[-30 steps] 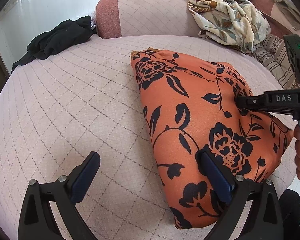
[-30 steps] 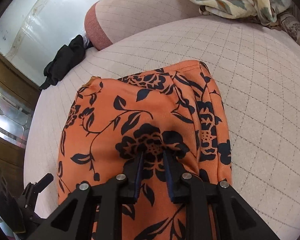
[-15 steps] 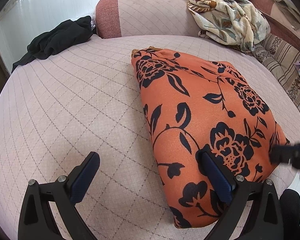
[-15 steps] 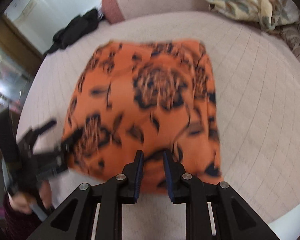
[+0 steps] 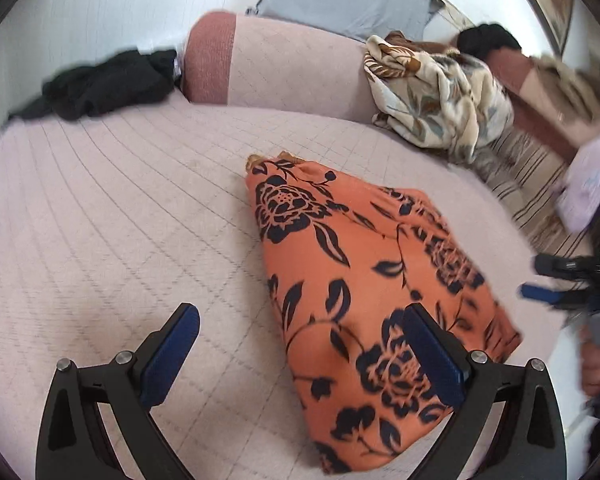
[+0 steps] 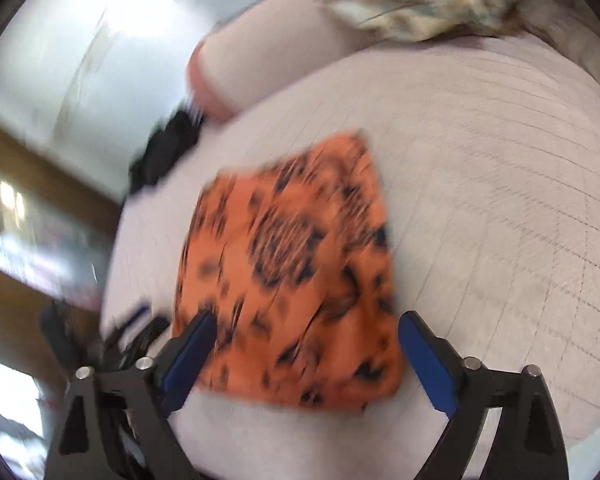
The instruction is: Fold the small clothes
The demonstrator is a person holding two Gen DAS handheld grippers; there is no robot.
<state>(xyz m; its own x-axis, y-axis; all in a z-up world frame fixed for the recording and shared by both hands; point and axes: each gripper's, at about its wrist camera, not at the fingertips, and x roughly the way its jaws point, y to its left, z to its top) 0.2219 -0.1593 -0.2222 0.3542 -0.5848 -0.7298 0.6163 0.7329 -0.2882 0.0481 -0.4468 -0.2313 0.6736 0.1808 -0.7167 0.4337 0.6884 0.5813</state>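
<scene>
A folded orange garment with dark blue flowers point(image 5: 364, 304) lies flat on the pink quilted bed point(image 5: 112, 216). It also shows, blurred, in the right wrist view point(image 6: 296, 264). My left gripper point(image 5: 300, 344) is open and empty, above the garment's near left edge. My right gripper point(image 6: 304, 344) is open and empty, held above the garment's near edge. It shows in the left wrist view point(image 5: 548, 280) at the right, off the garment, in a hand.
A black garment point(image 5: 104, 84) lies at the bed's far left. A cream floral cloth point(image 5: 436, 96) is heaped at the far right by a pink bolster point(image 5: 276, 68). A pale lilac cloth point(image 5: 592, 184) lies on striped fabric at the right.
My right gripper has lifted off the orange garment, pulled back toward the bed's near edge and opened wide. My left gripper has risen and tilted a little, still open.
</scene>
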